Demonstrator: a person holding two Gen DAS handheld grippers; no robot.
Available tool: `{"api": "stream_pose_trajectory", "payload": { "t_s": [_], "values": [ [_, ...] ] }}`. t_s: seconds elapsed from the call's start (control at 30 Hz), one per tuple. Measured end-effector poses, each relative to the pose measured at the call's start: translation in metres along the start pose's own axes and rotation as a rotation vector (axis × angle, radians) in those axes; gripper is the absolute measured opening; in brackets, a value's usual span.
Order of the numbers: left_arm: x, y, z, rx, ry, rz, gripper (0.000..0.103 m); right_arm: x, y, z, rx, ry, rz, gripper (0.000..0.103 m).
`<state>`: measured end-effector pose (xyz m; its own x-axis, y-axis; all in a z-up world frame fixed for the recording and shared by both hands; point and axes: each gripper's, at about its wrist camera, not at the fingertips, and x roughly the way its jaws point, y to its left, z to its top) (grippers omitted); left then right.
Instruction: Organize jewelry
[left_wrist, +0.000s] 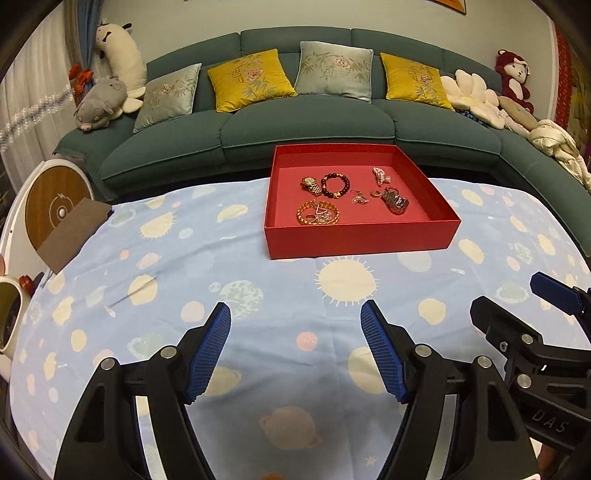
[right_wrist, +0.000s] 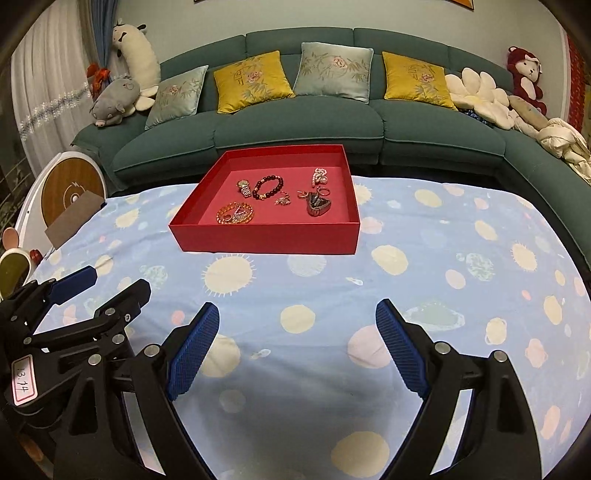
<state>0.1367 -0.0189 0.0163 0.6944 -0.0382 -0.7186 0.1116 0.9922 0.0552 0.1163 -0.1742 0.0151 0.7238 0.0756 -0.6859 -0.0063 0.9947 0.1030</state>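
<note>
A red tray (left_wrist: 362, 236) (right_wrist: 266, 240) sits at the far side of the table on a blue planet-print cloth (left_wrist: 258, 280). Inside lie a gold watch (left_wrist: 310, 184) (right_wrist: 243, 186), a dark bead bracelet (left_wrist: 335, 184) (right_wrist: 268, 186), a gold bangle (left_wrist: 317, 214) (right_wrist: 236, 215), a pearl piece (left_wrist: 381, 174) (right_wrist: 319, 175), a dark heart-shaped item (left_wrist: 396, 201) (right_wrist: 318, 205) and small rings. My left gripper (left_wrist: 295, 314) (right_wrist: 116, 282) and right gripper (right_wrist: 297, 312) (left_wrist: 517, 299) hover side by side over the cloth, well short of the tray. Both are open with nothing between their blue pads.
A green sofa (left_wrist: 306, 122) with cushions and plush toys runs behind the table. At the left table edge are a brown card (left_wrist: 74, 232), a round white device (left_wrist: 55, 206) and a cream mug (left_wrist: 7, 317). No loose jewelry shows on the cloth.
</note>
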Motion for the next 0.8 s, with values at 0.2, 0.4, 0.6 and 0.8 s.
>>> {"api": "stream_pose_trajectory", "payload": {
  "t_s": [0.2,0.4,0.6,0.8],
  "values": [
    [0.002,0.007,-0.002,-0.022,-0.003,0.02,0.07,0.005,0.009,0.002,-0.014,0.005,-0.005,0.084],
    [0.0,0.01,-0.006,-0.025,-0.015,0.039,0.07,0.005,0.013,0.0,-0.021,0.001,-0.006,0.084],
    [0.001,0.012,-0.006,-0.033,-0.009,0.041,0.07,0.003,0.015,-0.001,-0.024,-0.002,-0.009,0.084],
    [0.002,0.012,-0.006,-0.04,-0.009,0.041,0.07,0.004,0.015,-0.002,-0.024,-0.002,-0.009,0.084]
  ]
}}
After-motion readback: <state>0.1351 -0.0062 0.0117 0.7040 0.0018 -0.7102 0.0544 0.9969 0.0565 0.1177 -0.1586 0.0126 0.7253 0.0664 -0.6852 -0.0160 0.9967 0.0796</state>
